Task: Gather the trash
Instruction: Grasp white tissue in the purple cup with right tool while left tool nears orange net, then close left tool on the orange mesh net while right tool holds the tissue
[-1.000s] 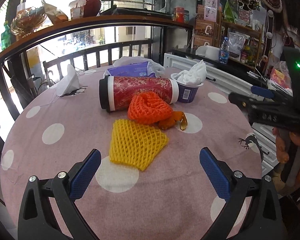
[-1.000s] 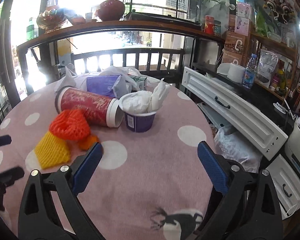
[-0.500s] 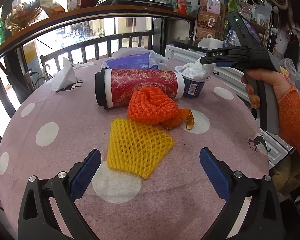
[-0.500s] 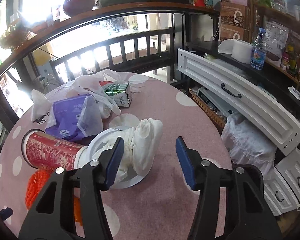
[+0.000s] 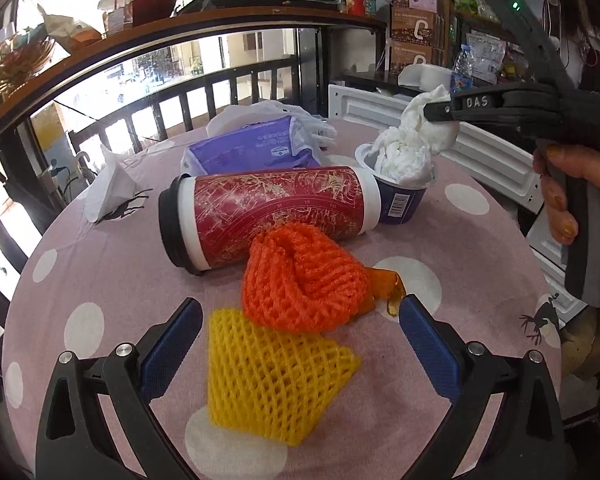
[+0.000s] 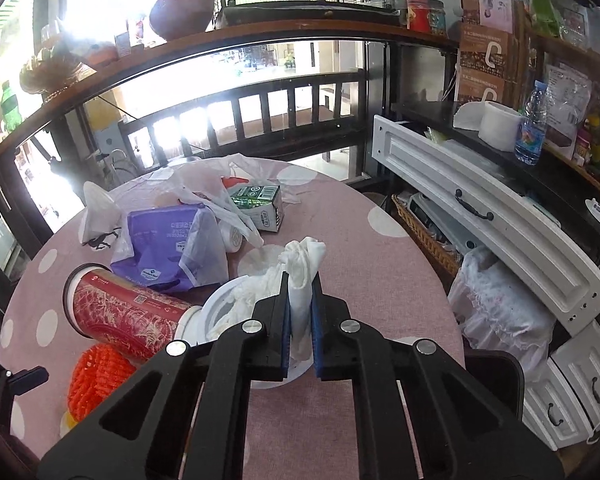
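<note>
My right gripper point(image 6: 300, 316) is shut on a crumpled white tissue point(image 6: 302, 268) that sticks out of a dark paper cup point(image 5: 400, 200); it also shows in the left wrist view point(image 5: 436, 114). My left gripper point(image 5: 300, 344) is open and empty, low over the table, with a yellow foam net point(image 5: 268, 376) between its fingers. An orange foam net point(image 5: 300, 276) lies just beyond, against a red canister point(image 5: 268, 216) on its side.
A round pink polka-dot table point(image 5: 100, 280) holds a purple tissue pack in a plastic bag point(image 6: 168, 244), a green carton point(image 6: 260, 204) and a loose white tissue point(image 5: 108, 188). A white cabinet point(image 6: 480, 220) and a wicker basket point(image 6: 424, 232) stand to the right.
My right gripper has closed on the tissue in the cup. My left gripper has moved forward, closer to the yellow and orange nets.
</note>
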A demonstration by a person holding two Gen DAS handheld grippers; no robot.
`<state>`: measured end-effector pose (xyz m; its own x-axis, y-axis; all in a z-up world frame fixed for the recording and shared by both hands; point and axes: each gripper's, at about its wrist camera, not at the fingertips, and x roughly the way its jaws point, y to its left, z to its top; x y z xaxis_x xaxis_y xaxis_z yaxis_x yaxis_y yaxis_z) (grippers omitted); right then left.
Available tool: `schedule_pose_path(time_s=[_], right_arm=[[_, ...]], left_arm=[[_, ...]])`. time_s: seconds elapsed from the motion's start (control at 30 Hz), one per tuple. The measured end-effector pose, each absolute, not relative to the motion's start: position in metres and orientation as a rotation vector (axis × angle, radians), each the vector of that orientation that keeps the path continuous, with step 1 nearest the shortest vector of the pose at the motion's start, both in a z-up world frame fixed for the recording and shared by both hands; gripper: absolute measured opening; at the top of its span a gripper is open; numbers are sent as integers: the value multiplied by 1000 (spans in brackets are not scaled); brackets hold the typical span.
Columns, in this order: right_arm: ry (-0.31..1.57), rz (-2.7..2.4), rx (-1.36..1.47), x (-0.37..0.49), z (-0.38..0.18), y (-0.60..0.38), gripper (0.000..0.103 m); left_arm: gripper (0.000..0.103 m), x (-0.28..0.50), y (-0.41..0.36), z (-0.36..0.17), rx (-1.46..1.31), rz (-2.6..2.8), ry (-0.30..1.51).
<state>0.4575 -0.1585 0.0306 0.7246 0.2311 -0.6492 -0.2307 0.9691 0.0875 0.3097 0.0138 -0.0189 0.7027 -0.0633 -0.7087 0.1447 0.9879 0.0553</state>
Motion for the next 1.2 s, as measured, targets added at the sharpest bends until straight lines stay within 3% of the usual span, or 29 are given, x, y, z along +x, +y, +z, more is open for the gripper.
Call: schedule_pose_path(time_s=[0.13,0.33,0.43,0.67,0.7,1.07,1.1,1.13,1.2], right_arm=[[698,274,-24,449,39,-159,9],[660,288,-48,436,48,-165,9],[654,296,-42,431,49,-170,9],[628,311,-36,418,53,-179,9],[625,314,-31,417,54,-181,9],[591,311,-42,396,59,-200,9],[590,310,-42,396,59,-201,9],[591,310,-40,395,58,-202,9],[596,310,-37,395,57,-202,9]], left_arm=[[83,327,12,-25,109,-107,808],[52,333,15,-23,83,-102,806],[30,332,13,-25,73,-106,803],[11,322,9,-13,88,-116,752],[2,321,8,-10,94,-122,741],[6,307,9,10,52,-191,704],[20,306,8,8,56,-196,707],[51,303,5,5,71,-193,704],[77,297,0,2,111,-178,670]])
